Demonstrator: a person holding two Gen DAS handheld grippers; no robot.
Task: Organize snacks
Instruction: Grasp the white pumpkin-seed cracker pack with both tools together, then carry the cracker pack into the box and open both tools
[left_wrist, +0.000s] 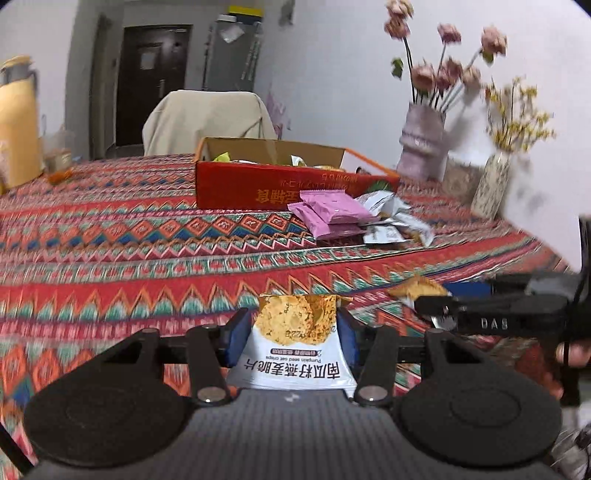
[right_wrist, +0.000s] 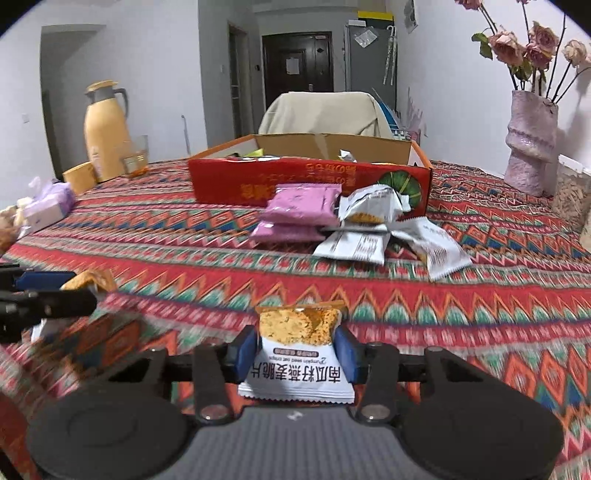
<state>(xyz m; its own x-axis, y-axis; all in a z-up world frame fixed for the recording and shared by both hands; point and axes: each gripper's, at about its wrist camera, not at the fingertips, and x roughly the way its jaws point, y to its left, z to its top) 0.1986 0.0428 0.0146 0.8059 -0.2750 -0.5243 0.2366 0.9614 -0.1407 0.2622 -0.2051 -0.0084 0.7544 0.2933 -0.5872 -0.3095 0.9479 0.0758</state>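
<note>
Counter (right_wrist: 480, 295) with the patterned cloth is wide, lots of room. Red cardboard box (right_wrist: 303, 181) sits open at the far middle, a few snacks already inside; that's likely your drop target. Pile of pink packets (right_wrist: 301, 208) and white packets (right_wrist: 369, 242) lies just in front of the box, touching its front wall.

You've got one oat crisp packet (left_wrist: 295, 350) clamped in your left gripper (left_wrist: 291, 341), fingers narrowed onto its sides, and a second oat crisp packet (right_wrist: 297, 354) pinched the same way in your right gripper (right_wrist: 297, 352). Both held low over the near counter, well short of the box.

Carry both up over the pile, clear the front wall, release inside. Keep grips steady; the wrappers look slippery.
</note>
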